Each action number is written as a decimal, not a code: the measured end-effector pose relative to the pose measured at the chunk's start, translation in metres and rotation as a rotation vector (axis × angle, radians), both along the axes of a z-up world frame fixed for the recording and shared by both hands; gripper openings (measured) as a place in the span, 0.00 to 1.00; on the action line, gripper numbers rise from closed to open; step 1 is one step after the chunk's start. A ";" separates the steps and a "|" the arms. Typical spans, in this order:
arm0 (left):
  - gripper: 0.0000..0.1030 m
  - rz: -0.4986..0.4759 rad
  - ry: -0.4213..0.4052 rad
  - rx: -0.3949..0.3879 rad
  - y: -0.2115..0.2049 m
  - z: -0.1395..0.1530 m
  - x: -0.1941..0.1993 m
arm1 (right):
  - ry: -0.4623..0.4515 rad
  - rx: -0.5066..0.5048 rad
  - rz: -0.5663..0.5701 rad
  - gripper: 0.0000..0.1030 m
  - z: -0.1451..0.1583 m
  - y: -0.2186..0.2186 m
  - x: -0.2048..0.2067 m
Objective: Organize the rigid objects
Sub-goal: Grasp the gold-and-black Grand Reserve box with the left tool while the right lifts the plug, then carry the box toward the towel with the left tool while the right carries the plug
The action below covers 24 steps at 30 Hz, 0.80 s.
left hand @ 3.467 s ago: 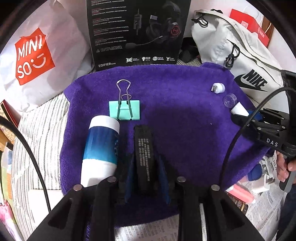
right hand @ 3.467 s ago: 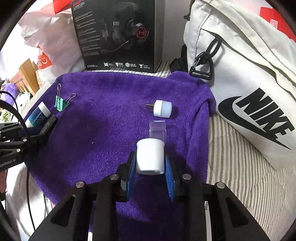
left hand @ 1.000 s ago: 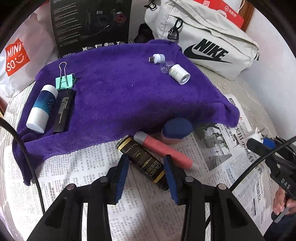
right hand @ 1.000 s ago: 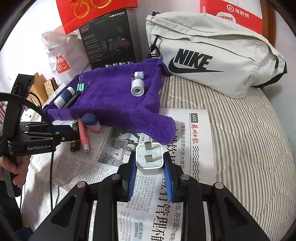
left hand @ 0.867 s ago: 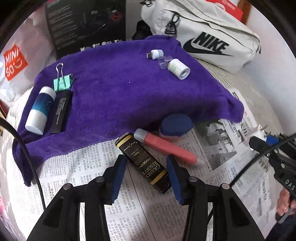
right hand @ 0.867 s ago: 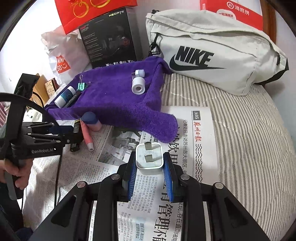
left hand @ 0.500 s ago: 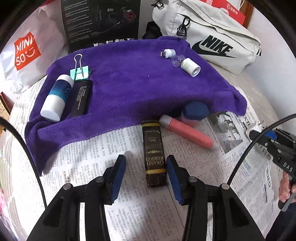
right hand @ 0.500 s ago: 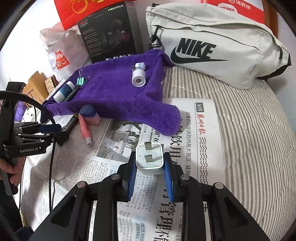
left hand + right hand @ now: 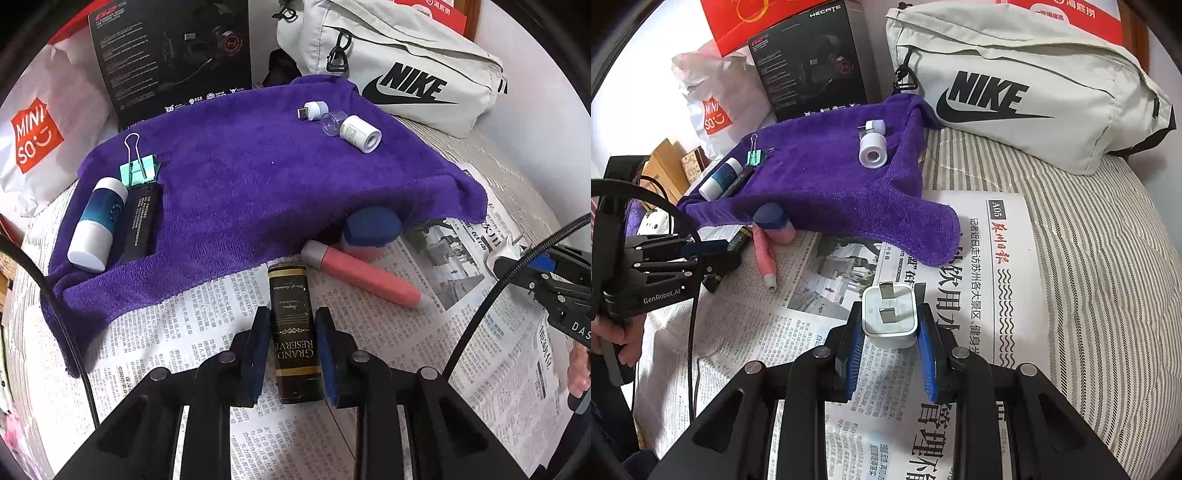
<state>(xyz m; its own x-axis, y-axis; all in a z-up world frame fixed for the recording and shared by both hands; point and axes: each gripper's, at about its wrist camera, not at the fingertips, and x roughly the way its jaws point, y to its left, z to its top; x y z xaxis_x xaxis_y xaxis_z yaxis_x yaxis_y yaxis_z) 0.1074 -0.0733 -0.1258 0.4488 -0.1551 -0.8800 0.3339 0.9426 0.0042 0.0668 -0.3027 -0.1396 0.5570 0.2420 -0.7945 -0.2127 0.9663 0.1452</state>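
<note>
My left gripper [image 9: 291, 336] is open with its pads on either side of a black "Grand Reserve" box [image 9: 293, 328] that lies on the newspaper; small gaps show on both sides. My right gripper [image 9: 889, 330] is shut on a white plug adapter [image 9: 889, 314], prongs facing away, above the newspaper. On the purple towel [image 9: 240, 184] lie a blue-and-white bottle [image 9: 98, 223], a black bar [image 9: 142, 221], a green binder clip [image 9: 140, 171], a white roll [image 9: 360, 133] and a small white USB piece [image 9: 314, 109]. A pink tube [image 9: 360, 273] and a blue-capped jar [image 9: 369, 230] lie by the towel's edge.
A black headset box [image 9: 173, 55] and a Miniso bag [image 9: 33, 136] stand behind the towel. A beige Nike bag [image 9: 1027, 85] lies at the back right on the striped bedding [image 9: 1100, 258]. Newspaper [image 9: 960, 258] covers the front.
My left gripper has moved forward so its pads now flank the black box, which lay ahead of them before. My right gripper still holds the plug adapter, almost unmoved.
</note>
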 end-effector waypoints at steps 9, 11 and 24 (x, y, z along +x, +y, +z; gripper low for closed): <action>0.23 -0.018 -0.013 -0.014 0.002 -0.001 -0.003 | 0.011 -0.002 0.007 0.27 -0.004 0.004 0.002; 0.22 -0.018 -0.001 -0.022 0.003 -0.001 -0.003 | 0.010 0.005 0.009 0.27 -0.002 0.005 0.001; 0.22 0.001 0.006 -0.103 0.026 0.008 -0.009 | -0.024 -0.007 0.032 0.27 0.016 0.018 0.006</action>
